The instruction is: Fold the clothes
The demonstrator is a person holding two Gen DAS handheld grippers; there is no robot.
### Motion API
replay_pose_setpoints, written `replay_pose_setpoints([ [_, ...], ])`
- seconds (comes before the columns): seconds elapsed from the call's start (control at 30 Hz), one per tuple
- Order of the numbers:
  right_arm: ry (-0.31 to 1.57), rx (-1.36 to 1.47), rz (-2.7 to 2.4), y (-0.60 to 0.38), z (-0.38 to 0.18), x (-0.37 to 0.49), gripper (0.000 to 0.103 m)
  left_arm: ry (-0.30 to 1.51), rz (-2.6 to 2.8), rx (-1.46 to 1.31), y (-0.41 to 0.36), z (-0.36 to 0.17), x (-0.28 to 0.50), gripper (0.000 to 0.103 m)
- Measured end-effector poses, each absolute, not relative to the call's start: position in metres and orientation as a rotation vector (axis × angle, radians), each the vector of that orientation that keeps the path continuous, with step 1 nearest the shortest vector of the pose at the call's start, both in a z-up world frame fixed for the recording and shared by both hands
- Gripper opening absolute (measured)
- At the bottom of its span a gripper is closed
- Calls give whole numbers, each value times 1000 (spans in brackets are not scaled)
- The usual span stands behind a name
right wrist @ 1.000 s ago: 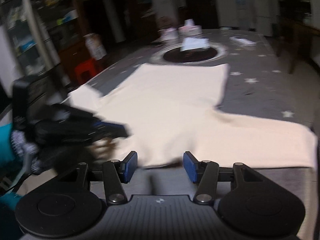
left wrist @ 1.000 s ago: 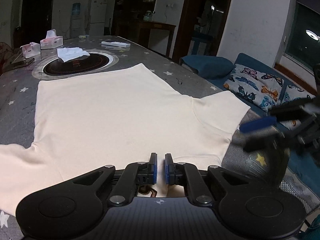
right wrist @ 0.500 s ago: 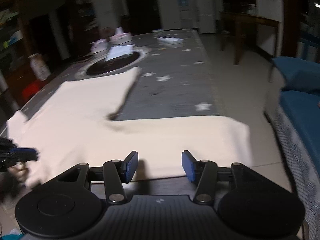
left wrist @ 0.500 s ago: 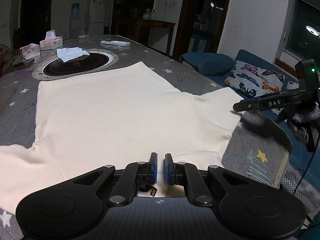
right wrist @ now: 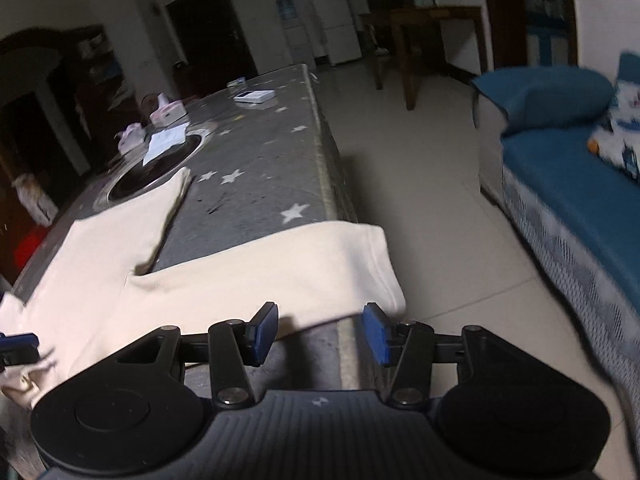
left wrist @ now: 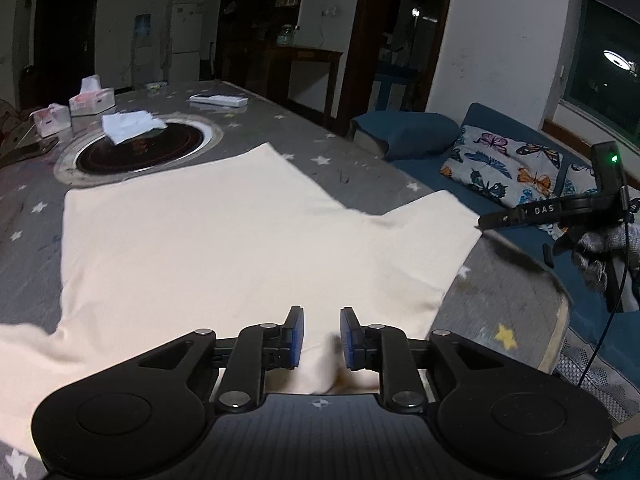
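Note:
A cream T-shirt lies flat on the grey star-patterned table. My left gripper is open over the shirt's collar edge, its blue pads a small gap apart with cloth under them. My right gripper is open and empty, just in front of the shirt's right sleeve, whose cuff hangs over the table's right edge. The right gripper also shows side-on in the left wrist view, beyond the sleeve end. The left gripper's tip shows at the left edge of the right wrist view.
A round black hotplate with a white cloth on it sits past the shirt. Two tissue boxes and a white remote lie farther back. A blue sofa with a butterfly cushion stands right of the table.
My left gripper has opened from shut on the collar. My right gripper has swung from the shirt's middle to the right sleeve at the table's edge.

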State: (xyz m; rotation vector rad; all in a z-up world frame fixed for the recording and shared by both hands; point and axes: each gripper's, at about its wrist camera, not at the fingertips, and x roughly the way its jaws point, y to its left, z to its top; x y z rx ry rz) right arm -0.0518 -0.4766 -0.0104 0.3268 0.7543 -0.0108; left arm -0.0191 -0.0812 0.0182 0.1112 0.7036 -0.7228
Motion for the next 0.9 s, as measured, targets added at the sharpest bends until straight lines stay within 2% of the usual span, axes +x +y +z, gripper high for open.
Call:
replay_pose_setpoints([
  [0.3,762,480,2,-491,-24,-48,48,696,-791,134,-113,17,-20,22],
  [0.7,697,818,29,-528,-59,-44,51,714,-797,153,-125,13,-18,22],
  [0.8,640,851,14,-533,-60,-47,44,717,-796,155,-127,13,-17,22],
  [0.87,614,841,10,-534,-57,-46,22,720,-797,157,-130,12,-16,22],
  [0.9,607,828,11,-533,-55,-46,19,721,-797,157,-131,11,-16,22],
])
